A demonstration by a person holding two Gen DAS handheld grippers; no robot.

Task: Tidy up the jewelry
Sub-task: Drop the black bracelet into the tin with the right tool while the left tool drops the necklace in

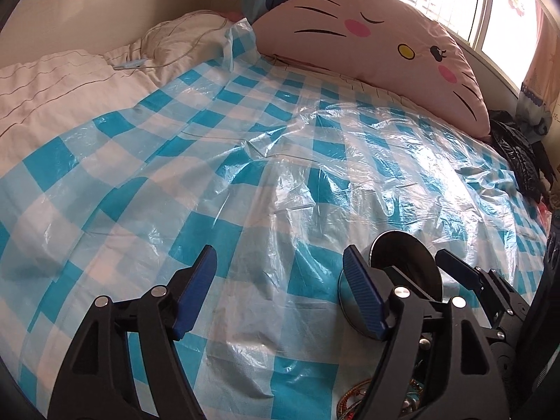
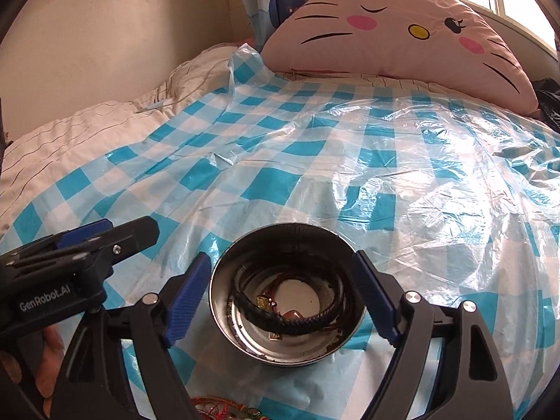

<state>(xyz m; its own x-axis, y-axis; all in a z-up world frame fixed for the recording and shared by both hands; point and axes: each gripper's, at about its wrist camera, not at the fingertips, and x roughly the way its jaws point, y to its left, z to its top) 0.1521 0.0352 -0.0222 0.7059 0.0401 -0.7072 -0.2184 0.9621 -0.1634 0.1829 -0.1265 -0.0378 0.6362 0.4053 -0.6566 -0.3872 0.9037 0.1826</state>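
Plastic sheet (image 1: 245, 161) in blue and white checks covers the bed in the left wrist view, with a pink cat-face pillow (image 1: 378, 42) at its far edge and a cream quilt (image 1: 59, 80) off to the left. The left gripper (image 1: 280, 290) hangs over the sheet with its jaws spread wide and nothing between them. Just behind its right finger stands a metal bowl (image 1: 402, 259), mostly hidden by that finger, and beyond the bowl the right gripper (image 1: 465, 273) shows its dark fingers. At the bottom edge lies a tangle of colourful jewelry (image 1: 353, 399) — too cut off to tell the pieces apart. In the right wrist view the bowl (image 2: 290, 353) sits on the sheet (image 2: 350, 175) between the blue pads of the right gripper (image 2: 283, 297); the jaws stand released on either side of it, and the pads seem not to press on the rim, though the left one is very close. Inside the bowl lies a black braided bracelet (image 2: 283, 322) among thinner cords and small gold pieces. The left gripper (image 2: 115, 234) reaches in from the left — apart from the bowl. More jewelry (image 2: 224, 409) lies on the sheet at the bottom edge, with the cat pillow (image 2: 402, 28) at the head.
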